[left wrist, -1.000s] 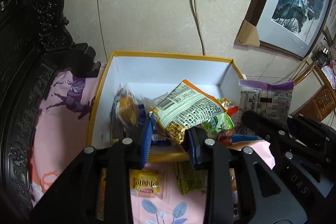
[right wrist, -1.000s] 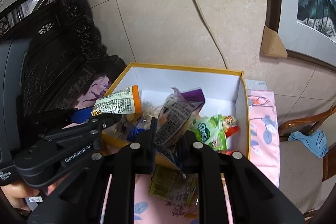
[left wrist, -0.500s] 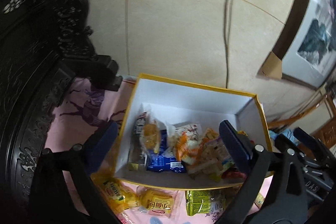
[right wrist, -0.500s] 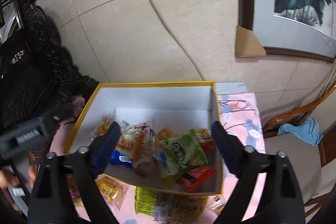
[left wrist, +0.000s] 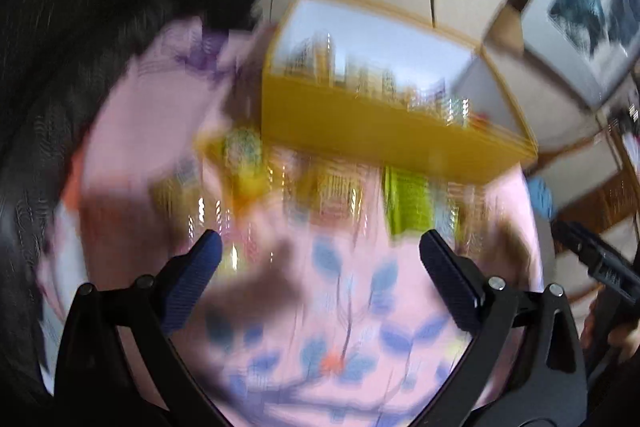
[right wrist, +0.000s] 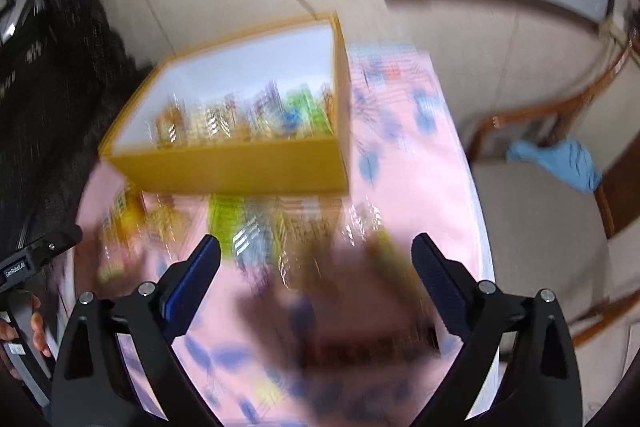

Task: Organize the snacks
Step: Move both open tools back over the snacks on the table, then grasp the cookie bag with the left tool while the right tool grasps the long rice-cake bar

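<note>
I see both pictures strongly blurred, so I can say only the large things.

My left gripper has its jaws spread wide with nothing between them. The right gripper is opening a little more, also with nothing between its pads; under it lies only the pink cloth with blue leaves.

The yellow box stands on this cloth. In the right wrist view it is at about 11 o'clock from the gripper, in the left wrist view at about 12 to 1 o'clock. Inside it I can see a heap of bright snack packets, so I judge that a good part of the task is done.

It is not finished. A row of loose packets lies on the cloth just in front of the box's near wall, at about 12 o'clock from both grippers. Among them is a green packet, and a yellow one at about 11 o'clock in the left view. How many there are I cannot count, because of the blur.

My judgement is that both grippers are free for the next pick, and that these loose packets are what is left to go in the box.
</note>
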Tool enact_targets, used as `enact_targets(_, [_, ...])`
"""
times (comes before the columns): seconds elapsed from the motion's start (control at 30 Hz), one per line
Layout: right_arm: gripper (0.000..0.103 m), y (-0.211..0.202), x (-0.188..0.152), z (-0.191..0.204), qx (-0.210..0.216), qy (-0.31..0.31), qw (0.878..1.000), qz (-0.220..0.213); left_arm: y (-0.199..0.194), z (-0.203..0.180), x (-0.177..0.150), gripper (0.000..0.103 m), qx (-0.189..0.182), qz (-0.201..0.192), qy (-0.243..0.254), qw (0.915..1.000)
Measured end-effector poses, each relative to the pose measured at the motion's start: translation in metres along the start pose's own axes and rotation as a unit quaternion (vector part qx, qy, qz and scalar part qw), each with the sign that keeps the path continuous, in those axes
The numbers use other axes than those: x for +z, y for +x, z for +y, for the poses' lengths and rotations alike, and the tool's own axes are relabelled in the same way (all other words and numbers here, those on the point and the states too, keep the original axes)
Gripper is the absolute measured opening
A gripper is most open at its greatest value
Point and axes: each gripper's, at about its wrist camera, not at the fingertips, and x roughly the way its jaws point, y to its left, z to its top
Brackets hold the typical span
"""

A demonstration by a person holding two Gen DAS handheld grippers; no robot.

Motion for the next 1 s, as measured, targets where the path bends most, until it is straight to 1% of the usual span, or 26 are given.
enact_targets(0.07, [0.097,0.002,-0.032,-0.012,0.000,-0.017,0.999,0.026,0.003,0.003,-0.028,0.101,-0.014,0.026,0.000,0.9996])
enact_targets(0.1, [0.097,0.003,-0.042,-0.016,0.004,-0.022,0.999,0.039,0.003,0.004,-0.042,0.101,-0.021,0.038,0.003,0.9991])
enact_targets(0.17, [0.097,0.004,-0.056,-0.023,0.010,-0.025,0.998,0.060,0.004,0.002,-0.062,0.101,-0.022,0.054,0.021,0.9981])
enact_targets(0.27, [0.097,0.004,-0.065,-0.032,0.021,-0.022,0.997,0.073,0.004,0.000,-0.067,0.101,-0.019,0.059,0.029,0.9976])
enact_targets(0.43, [0.097,0.001,-0.065,-0.039,0.012,0.004,0.998,0.065,-0.006,-0.011,-0.059,0.101,-0.018,0.036,0.053,0.9978])
enact_targets(0.5, [0.097,0.002,-0.067,-0.038,0.008,0.009,0.998,0.067,-0.007,-0.016,-0.061,0.101,-0.022,0.035,0.064,0.9971])
enact_targets(0.6, [0.097,0.007,-0.068,-0.037,0.000,0.005,0.997,0.075,-0.006,-0.017,-0.064,0.101,-0.026,0.042,0.066,0.9966])
enact_targets(0.7, [0.097,0.016,-0.063,-0.032,-0.011,-0.012,0.997,0.077,-0.006,-0.015,-0.065,0.101,-0.026,0.044,0.062,0.9968])
enact_targets(0.87, [0.097,0.038,-0.038,-0.030,-0.067,-0.074,0.994,0.049,-0.007,-0.018,-0.066,0.101,-0.029,0.045,0.066,0.9964])
enact_targets(0.9, [0.096,0.047,-0.032,-0.032,-0.074,-0.083,0.992,0.054,-0.008,-0.018,-0.066,0.101,-0.030,0.045,0.068,0.9962])
enact_targets(0.97, [0.088,0.063,-0.026,-0.038,-0.080,-0.091,0.990,0.073,-0.009,-0.018,-0.066,0.101,-0.031,0.043,0.068,0.9962])
enact_targets(1.0, [0.078,0.072,-0.025,-0.040,-0.082,-0.094,0.989,0.084,-0.010,-0.017,-0.066,0.101,-0.031,0.042,0.067,0.9964])
